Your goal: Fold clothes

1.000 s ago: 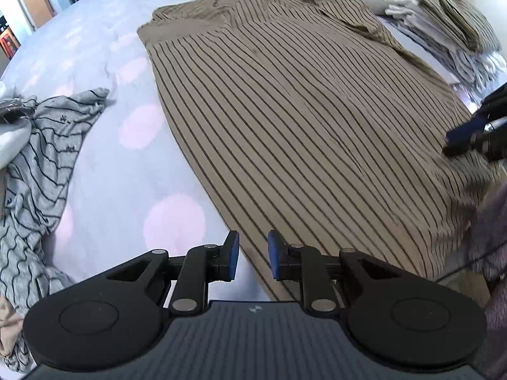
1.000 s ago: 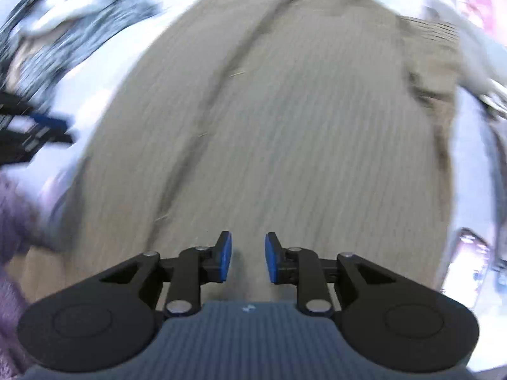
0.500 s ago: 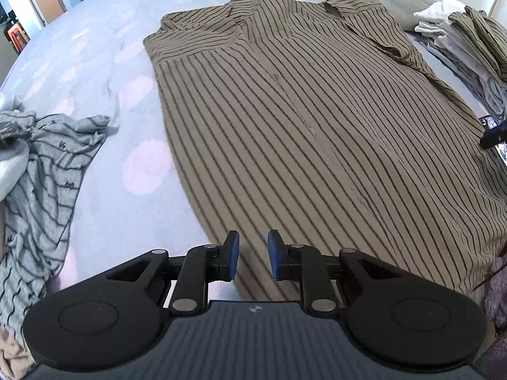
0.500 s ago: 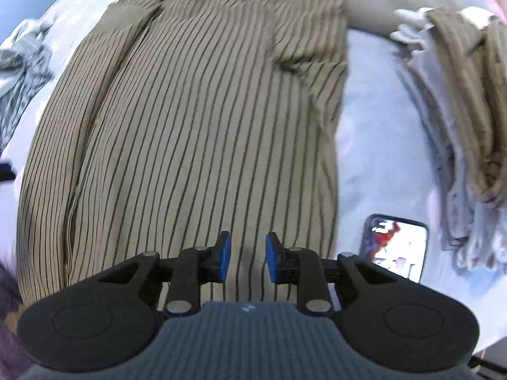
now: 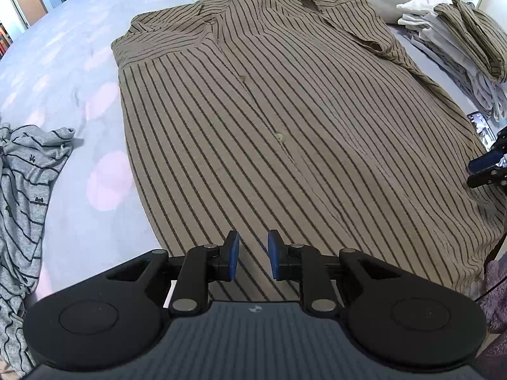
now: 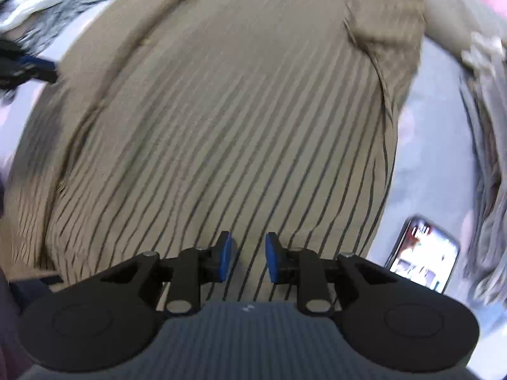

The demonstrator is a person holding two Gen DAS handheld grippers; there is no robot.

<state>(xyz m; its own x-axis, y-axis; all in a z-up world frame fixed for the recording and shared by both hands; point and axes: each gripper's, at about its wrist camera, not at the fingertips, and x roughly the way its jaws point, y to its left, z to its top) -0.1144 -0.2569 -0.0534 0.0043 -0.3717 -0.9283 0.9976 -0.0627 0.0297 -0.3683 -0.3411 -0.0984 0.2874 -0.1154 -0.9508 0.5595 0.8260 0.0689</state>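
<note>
The striped shirt (image 5: 285, 133) is spread flat, front up, on the bed (image 5: 63, 63), collar at the far end. The jaws of the left gripper (image 5: 252, 257) are parted with nothing between them, above the near hem; bare sheet lies to their left, up to a grey striped garment (image 5: 25, 190). The jaws of the right gripper (image 6: 244, 257) are likewise parted and empty over the hem. A phone (image 6: 424, 253) lies just right of them, with folded clothes (image 5: 456, 47) beyond.

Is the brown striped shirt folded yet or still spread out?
Spread out. The striped shirt lies flat on the bed, button placket up, full length showing.
</note>
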